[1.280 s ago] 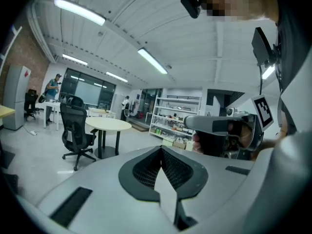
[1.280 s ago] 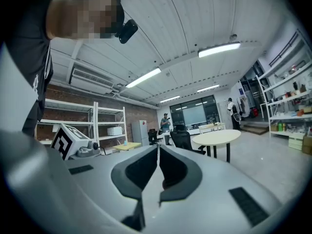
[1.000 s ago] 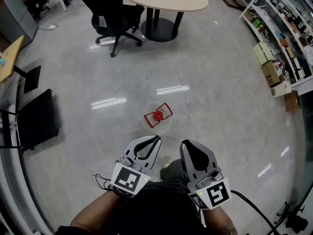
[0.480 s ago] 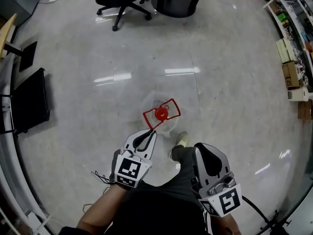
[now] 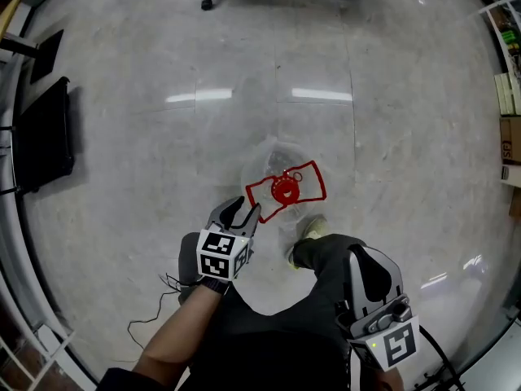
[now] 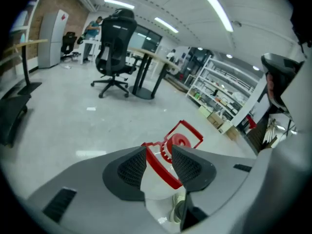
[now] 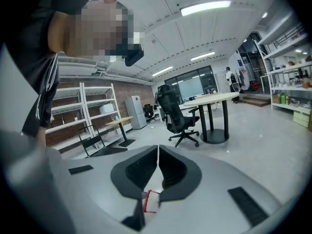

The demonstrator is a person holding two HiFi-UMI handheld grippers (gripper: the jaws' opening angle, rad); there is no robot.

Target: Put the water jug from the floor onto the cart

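Straddling the near-left bar of the red handle [image 6: 163, 168], the left gripper [image 5: 236, 217] has its jaws opening. The pads stand on either side of the bar and do not press on it. The right gripper [image 5: 368, 265] hangs near and to the right, beside the person's leg, with its jaws together on nothing and well apart from the work.

The water jug [image 5: 286, 191] stands upright on the floor [image 5: 163, 161], red cap [image 6: 181, 141] on top and clear body below. How full it is cannot be told.

The step in hand looks like the pickup — the grip itself is not yet made. The next move probably calls for closing squarely on that bar, seated deep in the pads so the handle cannot twist out, then a straight lift. If the jug proves heavy, the right gripper may have to steady it from the other side. No cart shows in any view, so it will have to be found before the carry.

A shoe [image 5: 309, 229] sits just beside the jug on its near right, so that side is tight. A cable [image 5: 159, 308] lies on the floor near the left arm and could snag. To the far and left the floor is open. An office chair [image 6: 114, 48] and a round table [image 6: 146, 57] stand well off at the far side, with shelves [image 6: 219, 89] along the right.
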